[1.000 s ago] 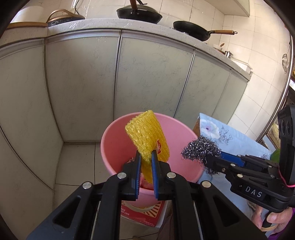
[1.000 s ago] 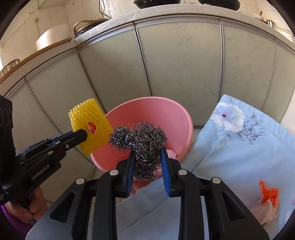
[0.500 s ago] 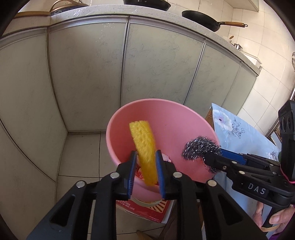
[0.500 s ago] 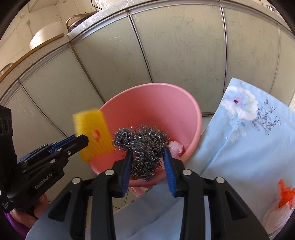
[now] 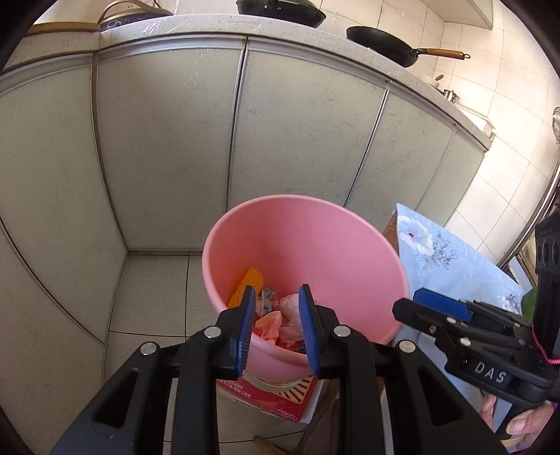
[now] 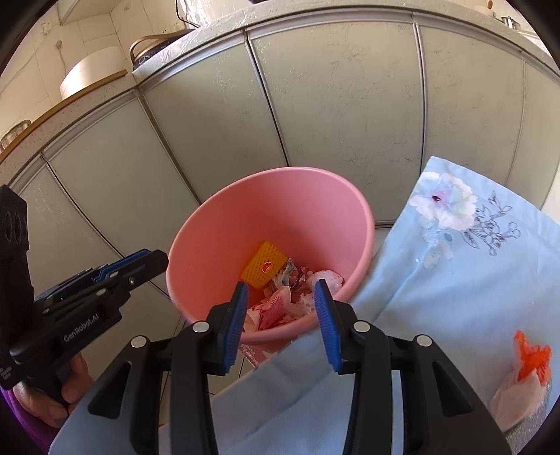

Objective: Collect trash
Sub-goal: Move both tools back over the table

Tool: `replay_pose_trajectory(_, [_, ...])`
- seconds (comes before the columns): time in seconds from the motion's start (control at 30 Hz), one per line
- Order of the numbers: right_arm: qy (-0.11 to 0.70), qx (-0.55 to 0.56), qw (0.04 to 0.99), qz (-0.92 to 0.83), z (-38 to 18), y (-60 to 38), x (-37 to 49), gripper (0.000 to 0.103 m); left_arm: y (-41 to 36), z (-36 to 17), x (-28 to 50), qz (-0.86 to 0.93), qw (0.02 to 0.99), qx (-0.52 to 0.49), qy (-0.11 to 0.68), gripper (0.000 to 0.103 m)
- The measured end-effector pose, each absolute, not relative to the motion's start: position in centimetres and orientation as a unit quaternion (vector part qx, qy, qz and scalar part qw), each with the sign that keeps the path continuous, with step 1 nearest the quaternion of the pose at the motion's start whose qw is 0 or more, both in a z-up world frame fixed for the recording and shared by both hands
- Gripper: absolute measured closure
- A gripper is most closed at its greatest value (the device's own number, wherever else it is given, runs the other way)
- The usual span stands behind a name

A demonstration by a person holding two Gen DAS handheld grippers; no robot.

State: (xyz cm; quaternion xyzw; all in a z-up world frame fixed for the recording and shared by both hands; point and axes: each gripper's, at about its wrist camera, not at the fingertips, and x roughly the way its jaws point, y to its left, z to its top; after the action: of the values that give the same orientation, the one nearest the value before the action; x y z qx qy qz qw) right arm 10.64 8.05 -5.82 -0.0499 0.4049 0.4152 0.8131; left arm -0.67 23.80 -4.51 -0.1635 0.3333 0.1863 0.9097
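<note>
Trash (image 6: 264, 267) inside pink bucket (image 6: 224, 206), both claws (image 5: 276, 327) (image 6: 284, 323) agape above rim.

The tiled floor (image 5: 154, 276) runs up to the grey cabinet doors (image 5: 168, 147) and carries a red printed box (image 5: 276, 395), on which the pink bucket (image 5: 350, 241) stands. Beside the bucket, a surface draped in a light blue flowered cloth (image 6: 455, 266) holds a piece of orange-and-white trash (image 6: 525, 371) near its right edge; what lies under the cloth cannot be told. Above the cabinet doors, the speckled counter (image 5: 217, 26) carries two black pans, one (image 5: 280, 10) at the middle and one with a wooden handle (image 5: 388, 47) further right. A round white container (image 6: 91, 75) sits on the counter's left part.
</note>
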Motion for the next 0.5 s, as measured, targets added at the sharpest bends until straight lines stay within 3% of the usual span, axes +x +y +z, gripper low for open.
replay_pose_trajectory(0.5, [0.413, -0.052, 0.827, 0.377, -5.5, 0.1, 6.9, 0.063, 19.1, -1.8, -1.6, 0.125, 0.928, -0.144, 0.319, 0.078])
